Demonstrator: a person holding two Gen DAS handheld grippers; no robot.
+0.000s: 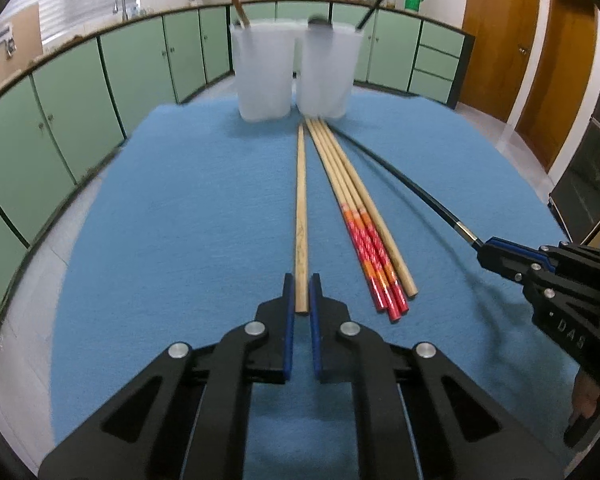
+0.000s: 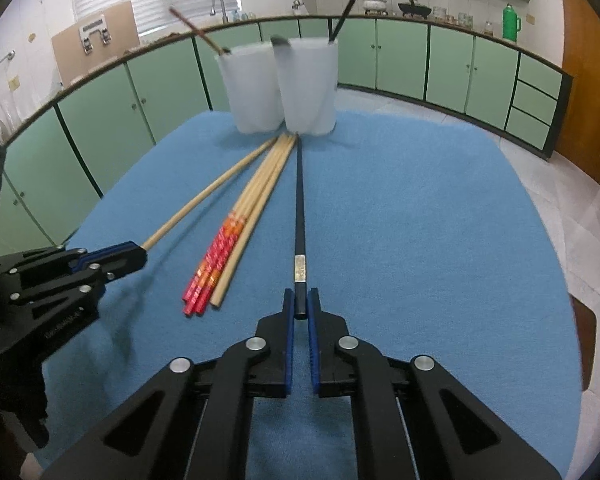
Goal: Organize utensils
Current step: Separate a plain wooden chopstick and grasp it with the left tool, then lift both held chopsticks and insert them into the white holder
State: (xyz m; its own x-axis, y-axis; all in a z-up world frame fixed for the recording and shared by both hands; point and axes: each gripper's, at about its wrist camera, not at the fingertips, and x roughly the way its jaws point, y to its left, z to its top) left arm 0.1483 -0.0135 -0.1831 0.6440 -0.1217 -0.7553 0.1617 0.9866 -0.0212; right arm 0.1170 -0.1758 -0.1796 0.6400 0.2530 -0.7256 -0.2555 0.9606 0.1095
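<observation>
The step in hand was judged to be the pick-up of two chopsticks at once for sorting into the cups. The left gripper (image 1: 301, 294) was seen nearly closed, its blue pads pressed on the butt end of a plain wooden chopstick (image 1: 301, 200), whose far tip lay close to the base of the cups. The right gripper (image 2: 301, 304) was likewise closed down on the blunt end of a black chopstick (image 2: 299, 200), a slim lacquered-looking rod with a metal band near its handle. Between the two, a bundle of red-patterned chopsticks (image 1: 374, 256) was left lying on the blue cloth (image 1: 180, 220), a nappy, felt-like cover. Two translucent white cups (image 1: 264, 76) stood touching at the far edge, a utensil already leaning out of each; their outlines were blurred. The next move was judged to call for each stick to be lifted, tipped upright and lowered into a cup without the light plastic being knocked over.
</observation>
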